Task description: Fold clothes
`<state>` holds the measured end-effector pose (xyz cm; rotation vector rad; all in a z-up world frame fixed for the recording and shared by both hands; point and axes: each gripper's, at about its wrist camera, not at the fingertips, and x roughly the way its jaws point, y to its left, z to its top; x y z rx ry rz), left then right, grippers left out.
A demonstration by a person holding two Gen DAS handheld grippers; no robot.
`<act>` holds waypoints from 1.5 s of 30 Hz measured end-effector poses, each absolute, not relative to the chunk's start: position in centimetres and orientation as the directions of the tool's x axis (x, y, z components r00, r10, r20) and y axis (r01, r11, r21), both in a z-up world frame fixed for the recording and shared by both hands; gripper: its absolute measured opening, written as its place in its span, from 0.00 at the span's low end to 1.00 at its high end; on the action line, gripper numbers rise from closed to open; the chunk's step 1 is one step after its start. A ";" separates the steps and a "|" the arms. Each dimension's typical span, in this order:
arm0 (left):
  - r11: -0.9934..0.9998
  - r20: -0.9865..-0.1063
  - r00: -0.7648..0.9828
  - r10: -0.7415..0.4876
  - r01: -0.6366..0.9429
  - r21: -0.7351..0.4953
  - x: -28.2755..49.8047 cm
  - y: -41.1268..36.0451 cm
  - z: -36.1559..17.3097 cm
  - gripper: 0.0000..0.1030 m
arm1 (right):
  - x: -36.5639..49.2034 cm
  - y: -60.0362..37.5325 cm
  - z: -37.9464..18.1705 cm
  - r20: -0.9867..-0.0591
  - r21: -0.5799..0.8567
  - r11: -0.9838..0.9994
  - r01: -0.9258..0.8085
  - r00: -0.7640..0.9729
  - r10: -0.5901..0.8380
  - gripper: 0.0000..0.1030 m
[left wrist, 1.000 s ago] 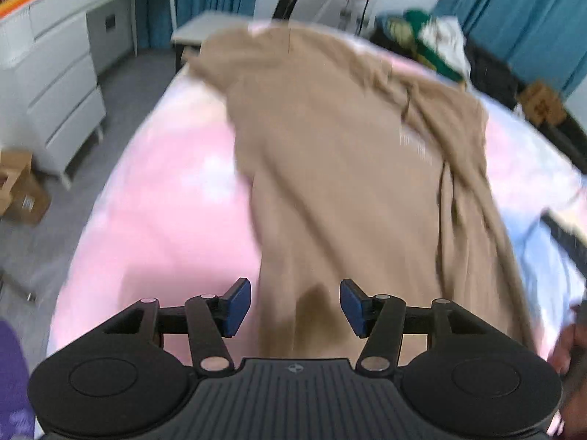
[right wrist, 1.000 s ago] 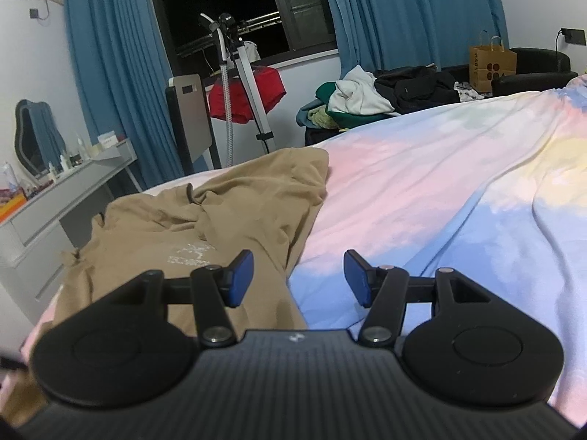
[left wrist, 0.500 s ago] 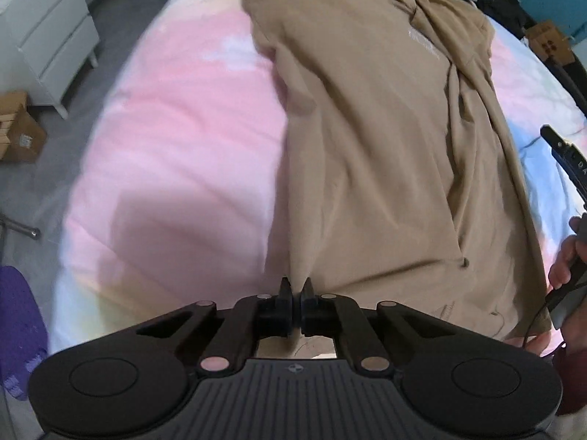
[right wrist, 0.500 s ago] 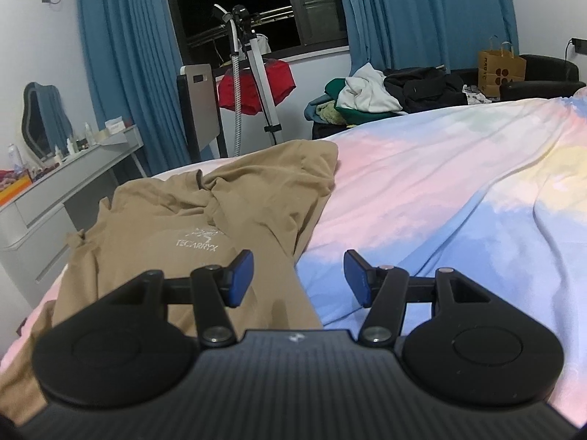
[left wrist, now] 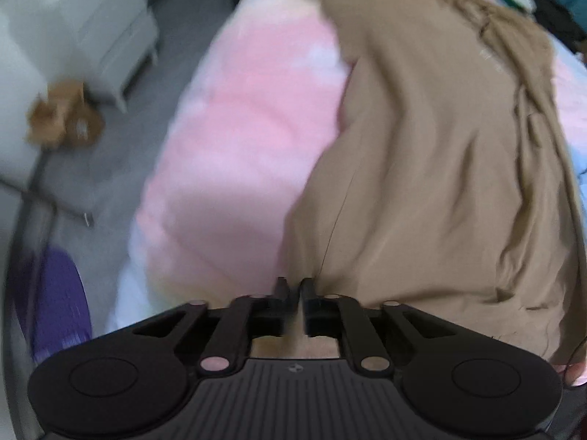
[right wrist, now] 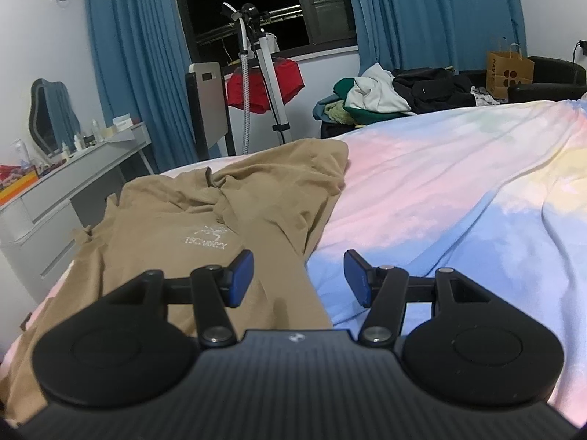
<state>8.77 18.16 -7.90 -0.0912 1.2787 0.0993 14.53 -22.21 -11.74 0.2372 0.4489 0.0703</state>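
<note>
A tan T-shirt [left wrist: 433, 154] with a white chest logo lies spread and wrinkled on a pink and blue bed [left wrist: 238, 139]. My left gripper [left wrist: 292, 286] is shut on the shirt's near hem at its left corner, and the cloth bunches up from the pinch. In the right wrist view the same tan T-shirt [right wrist: 205, 227] lies to the left. My right gripper [right wrist: 299, 275] is open and empty, held just above the shirt's right edge where it meets the blue sheet [right wrist: 458, 220].
A white drawer unit [left wrist: 106, 36] and a cardboard box [left wrist: 62, 117] stand on the grey floor left of the bed. A pile of clothes [right wrist: 385, 99], a garment steamer stand [right wrist: 256, 73] and a paper bag [right wrist: 508, 69] lie beyond the bed's far side.
My left gripper closed on the shirt's near hem and has since pulled it, with the view swinging left. The right gripper stayed open and shifted slightly.
</note>
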 end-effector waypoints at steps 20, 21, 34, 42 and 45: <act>0.987 -0.538 0.830 -0.147 0.083 -0.140 13.6 2.3 -1.6 0.56 | 11.8 -20.0 -10.6 -0.262 0.181 0.954 -0.240 0.923 0.282 0.56; 0.985 -0.536 0.831 -0.148 0.072 -0.159 13.6 2.7 -2.2 0.56 | 12.1 -19.8 -10.7 -0.275 0.180 0.952 -0.246 0.917 0.289 0.56; 0.925 -0.549 0.823 -0.150 -0.079 -0.372 16.4 13.2 -9.5 0.56 | 29.6 -10.3 -14.1 -0.490 0.026 0.958 -0.286 0.832 0.262 0.45; 0.880 -0.584 0.781 -0.221 -0.099 -0.465 18.3 15.5 -12.7 0.56 | 35.4 -9.8 -16.5 -0.537 -0.156 0.976 -0.149 0.843 0.043 0.29; 0.888 -0.581 0.781 -0.229 -0.077 -0.453 18.3 14.9 -13.0 0.56 | 35.9 -10.0 -16.8 -0.558 -0.190 0.968 -0.162 0.829 0.030 0.20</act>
